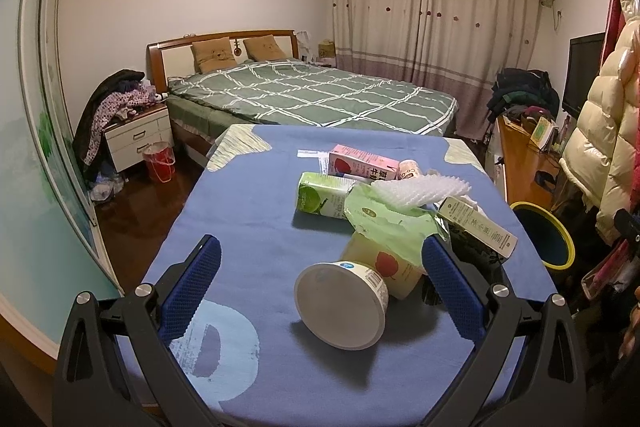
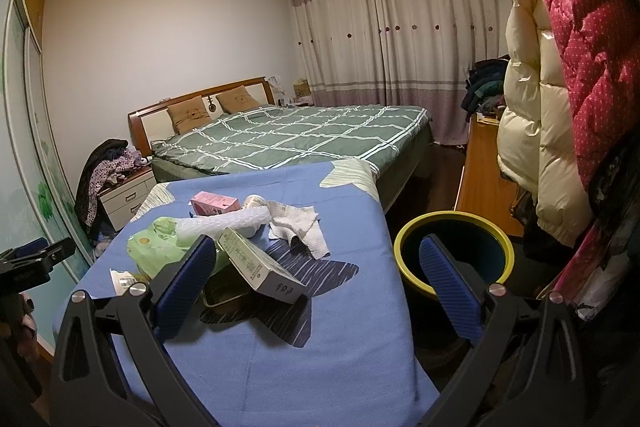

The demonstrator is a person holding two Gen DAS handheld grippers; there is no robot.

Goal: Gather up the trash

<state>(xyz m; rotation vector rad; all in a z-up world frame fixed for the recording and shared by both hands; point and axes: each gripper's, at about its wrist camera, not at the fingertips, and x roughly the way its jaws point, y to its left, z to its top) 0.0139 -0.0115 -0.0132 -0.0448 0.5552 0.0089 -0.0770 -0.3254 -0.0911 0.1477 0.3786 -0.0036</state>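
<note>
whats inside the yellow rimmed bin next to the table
The bin shows only a dark blue inner wall from the right wrist view; no trash visible. Its bottom is hidden by the near rim and the right gripper.

Beyond the worktop with its blue cloth (image 1: 248, 211) I see a wooden-framed bed under a green quilt with white checks (image 1: 304, 95), two brown pillows (image 1: 214, 55) propped against its headboard. A white bedside cabinet with two drawers (image 1: 138, 139) stands beside it, clothes heaped on top, a red bucket (image 1: 159, 159) on the dark floor nearby. Pink-and-cream curtains (image 1: 432, 11) cover the far wall. A cream puffer jacket (image 2: 532, 131) hangs beside a red dotted one (image 2: 588, 39).
</note>
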